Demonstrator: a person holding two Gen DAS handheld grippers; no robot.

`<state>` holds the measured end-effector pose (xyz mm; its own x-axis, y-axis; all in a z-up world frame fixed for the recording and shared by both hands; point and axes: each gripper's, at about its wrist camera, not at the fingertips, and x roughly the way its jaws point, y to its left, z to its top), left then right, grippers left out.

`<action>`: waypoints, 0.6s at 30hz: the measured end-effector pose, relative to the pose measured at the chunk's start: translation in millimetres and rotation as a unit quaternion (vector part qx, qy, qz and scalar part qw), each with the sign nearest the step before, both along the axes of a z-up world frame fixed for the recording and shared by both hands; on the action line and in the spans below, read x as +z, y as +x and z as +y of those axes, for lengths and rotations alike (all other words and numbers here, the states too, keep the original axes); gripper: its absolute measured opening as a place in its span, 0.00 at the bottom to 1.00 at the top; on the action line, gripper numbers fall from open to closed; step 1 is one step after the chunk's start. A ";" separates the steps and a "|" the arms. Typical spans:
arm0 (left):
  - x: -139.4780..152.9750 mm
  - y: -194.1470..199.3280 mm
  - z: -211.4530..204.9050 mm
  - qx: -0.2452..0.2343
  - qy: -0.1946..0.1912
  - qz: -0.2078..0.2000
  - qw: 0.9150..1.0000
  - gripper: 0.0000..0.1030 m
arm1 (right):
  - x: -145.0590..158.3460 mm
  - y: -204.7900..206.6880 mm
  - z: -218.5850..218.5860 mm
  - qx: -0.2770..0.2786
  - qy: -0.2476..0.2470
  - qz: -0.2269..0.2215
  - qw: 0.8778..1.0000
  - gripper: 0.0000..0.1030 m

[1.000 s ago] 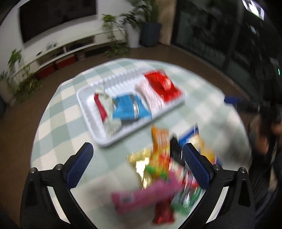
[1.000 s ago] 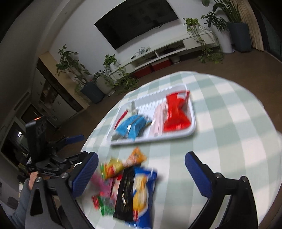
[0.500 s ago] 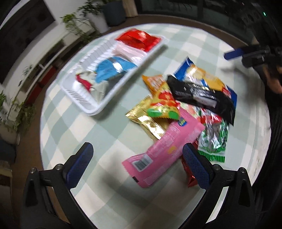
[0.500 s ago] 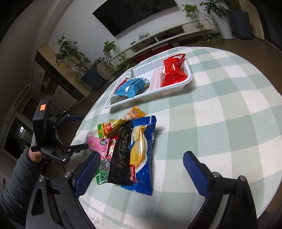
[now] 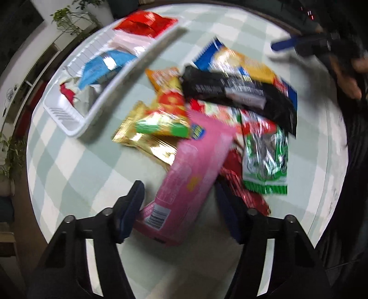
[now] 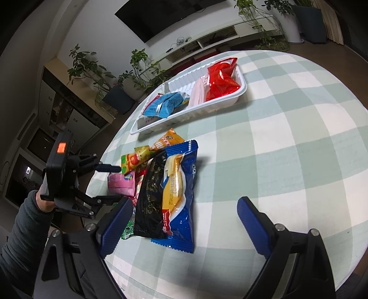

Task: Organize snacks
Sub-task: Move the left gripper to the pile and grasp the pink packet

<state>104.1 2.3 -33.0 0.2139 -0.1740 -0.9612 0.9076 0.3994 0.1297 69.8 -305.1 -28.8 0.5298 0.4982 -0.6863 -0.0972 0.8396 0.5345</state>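
**Snack pile vs tray – quick count**

Ok so there's 1 white tray [image 6: 242,90] on a round table w/ a green-and-white check cloth [image 6: 287,142]. 4 packs in the tray: a red one [image 6: 220,79] at one end, a pale pink one [image 6: 198,92] next to it, a light blue one [image 6: 169,104], then a silver/red one [image 5: 79,99] at the other end, partly under the blue.

Loose pile just beside the tray, all overlapping. I count approx 8 but it's blurry and stacked, so don't quote me: big blue pack [image 6: 181,195], black pack [image 6: 150,197] lying on top of it, orange pack [image 6: 167,140], a yellow/red/green one [image 5: 170,115], gold foil one [image 5: 147,140], pink pack [image 5: 191,174], green/clear one [image 5: 264,158] and a dark red one [image 5: 239,181] mostly buried.

Left gripper [image 5: 181,202] points down at the pile, jaws closing w/ the near end of the pink pack between them. Can't see the pads pressing on it yet.

Right gripper [image 6: 184,220] is spread wide, jaws closing a bit, w/ the near end of the blue and black packs between them, not touching as far as I can tell.

Around: TV [image 6: 165,16] on the wall, potted plants [image 6: 140,66], low white shelf [image 6: 207,43].
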 end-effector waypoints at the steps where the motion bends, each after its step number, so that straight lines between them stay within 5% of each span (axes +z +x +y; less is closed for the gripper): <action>1: 1.3 -2.2 -1.0 -0.001 -0.003 -0.001 1.000 0.55 | 0.0 -0.1 0.1 0.000 0.000 0.000 1.000 0.90; 13: 3.3 -2.1 -6.0 0.028 -0.017 0.008 0.999 0.52 | 0.0 -2.7 7.3 0.010 -0.013 0.000 1.000 0.89; 15: 1.2 -7.0 -3.7 0.023 -0.015 0.019 0.999 0.33 | 1.1 -3.2 8.9 0.011 -0.018 -0.001 1.000 0.88; 18: 3.1 -16.4 1.2 0.025 -0.016 0.017 0.999 0.33 | 3.7 -4.3 11.6 0.014 -0.025 -0.004 1.000 0.88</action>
